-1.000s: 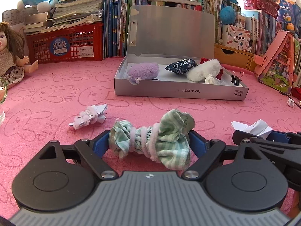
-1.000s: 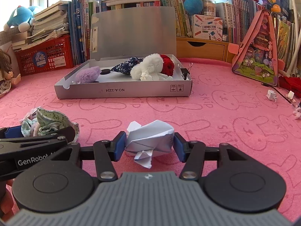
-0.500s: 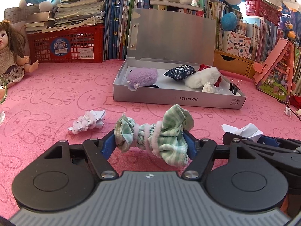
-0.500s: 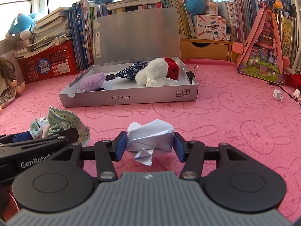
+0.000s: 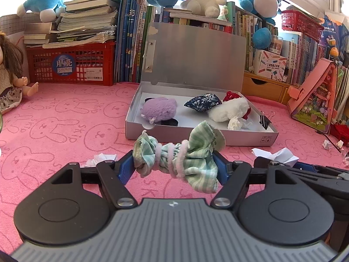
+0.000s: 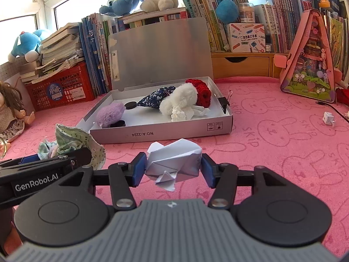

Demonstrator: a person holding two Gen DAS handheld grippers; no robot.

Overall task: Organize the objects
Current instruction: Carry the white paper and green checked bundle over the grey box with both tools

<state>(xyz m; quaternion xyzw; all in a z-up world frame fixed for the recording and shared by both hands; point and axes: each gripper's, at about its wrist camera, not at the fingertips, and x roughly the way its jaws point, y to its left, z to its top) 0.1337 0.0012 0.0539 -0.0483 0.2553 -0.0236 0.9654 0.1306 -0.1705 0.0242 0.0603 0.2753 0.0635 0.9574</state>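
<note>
- In our left hand, the left gripper (image 5: 174, 170) is clamped on a green-and-white checked cloth bundle wound with pale pink fuzzy cord (image 5: 177, 158); its blue pads (image 5: 126, 169) press on either end of the bundle, which lies crosswise between them.
- That gripper's jaws narrowed onto the bundle a moment ago, and the cloth now hangs clear of the pink rabbit-print mat (image 5: 65, 131), its loose end drooping below the fingers.
- In our right hand, the right gripper (image 6: 172, 168) grips a crumpled piece of folded white paper (image 6: 174, 163), squeezed from both sides by its blue pads (image 6: 139, 170), with a small flap dangling beneath.
- Both loads sit in front of the open silver cardboard box with a raised lid (image 6: 163, 134), near its front wall but apart from it.
- Inside the box we see a fluffy lilac plush (image 6: 110, 114), a dark blue flowered pouch (image 6: 156, 97), a white furry toy (image 6: 180, 100) and a red crocheted piece (image 6: 201, 90).
- A black binder clip (image 6: 224, 103) sits on the box's right wall.
- A small white paper scrap (image 5: 100, 159) lies on the mat just beyond the left gripper.
</note>
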